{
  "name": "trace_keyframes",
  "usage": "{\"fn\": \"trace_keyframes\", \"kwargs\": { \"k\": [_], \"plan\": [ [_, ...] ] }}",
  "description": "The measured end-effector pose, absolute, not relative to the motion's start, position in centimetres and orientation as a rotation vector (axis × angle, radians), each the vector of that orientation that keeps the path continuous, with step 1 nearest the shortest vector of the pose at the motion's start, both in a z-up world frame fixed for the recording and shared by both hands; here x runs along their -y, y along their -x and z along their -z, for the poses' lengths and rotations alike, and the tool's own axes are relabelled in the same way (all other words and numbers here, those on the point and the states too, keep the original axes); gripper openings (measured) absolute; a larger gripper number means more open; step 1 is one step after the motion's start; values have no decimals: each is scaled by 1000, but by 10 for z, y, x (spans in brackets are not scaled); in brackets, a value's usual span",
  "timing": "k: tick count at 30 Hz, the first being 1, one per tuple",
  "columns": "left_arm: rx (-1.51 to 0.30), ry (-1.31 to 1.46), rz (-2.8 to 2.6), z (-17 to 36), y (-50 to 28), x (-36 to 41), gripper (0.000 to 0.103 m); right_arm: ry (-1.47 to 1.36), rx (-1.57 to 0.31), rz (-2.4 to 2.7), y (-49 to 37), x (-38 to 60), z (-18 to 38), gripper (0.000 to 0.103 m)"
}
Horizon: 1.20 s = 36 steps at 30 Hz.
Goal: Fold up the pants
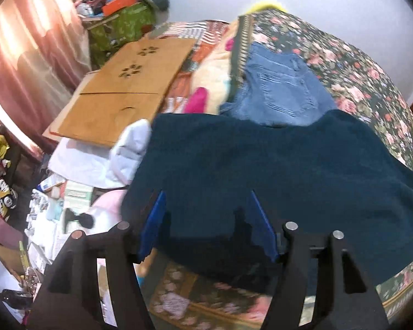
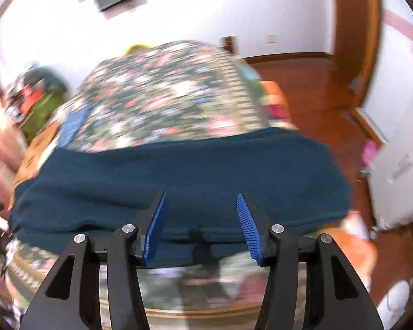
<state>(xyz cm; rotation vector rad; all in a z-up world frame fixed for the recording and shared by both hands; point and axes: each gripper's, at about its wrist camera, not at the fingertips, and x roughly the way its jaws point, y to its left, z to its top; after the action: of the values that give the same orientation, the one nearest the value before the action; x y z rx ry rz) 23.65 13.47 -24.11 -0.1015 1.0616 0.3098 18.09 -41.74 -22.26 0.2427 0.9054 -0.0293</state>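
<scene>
Dark teal pants (image 1: 275, 165) lie spread on a floral bedspread (image 1: 358, 77), their near edge by the bed's front edge. My left gripper (image 1: 206, 196) is open, its blue pads over the near part of the pants, with nothing between them. In the blurred right wrist view the same teal pants (image 2: 179, 170) fill the middle. My right gripper (image 2: 201, 196) is open over their near edge and holds nothing.
Folded blue jeans (image 1: 278, 90) lie behind the teal pants. A wooden lap board (image 1: 124, 88) and cluttered boxes (image 1: 118, 19) sit at the left. Pale clothes and papers (image 1: 77, 165) cover the left side. A wooden floor (image 2: 316, 96) and white cabinet (image 2: 399, 165) are right.
</scene>
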Motion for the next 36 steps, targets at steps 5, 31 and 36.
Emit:
{"fn": "trace_keyframes", "kwargs": {
  "k": [5, 31, 36],
  "plan": [
    [-1105, 94, -268, 255, -259, -98, 68, -232, -912, 128, -191, 480, 236, 48],
    [-1184, 6, -418, 304, -295, -73, 81, -321, -992, 63, -268, 548, 314, 16],
    [-1175, -34, -405, 294, -293, -70, 81, -253, -872, 101, -265, 552, 279, 13]
  ]
}}
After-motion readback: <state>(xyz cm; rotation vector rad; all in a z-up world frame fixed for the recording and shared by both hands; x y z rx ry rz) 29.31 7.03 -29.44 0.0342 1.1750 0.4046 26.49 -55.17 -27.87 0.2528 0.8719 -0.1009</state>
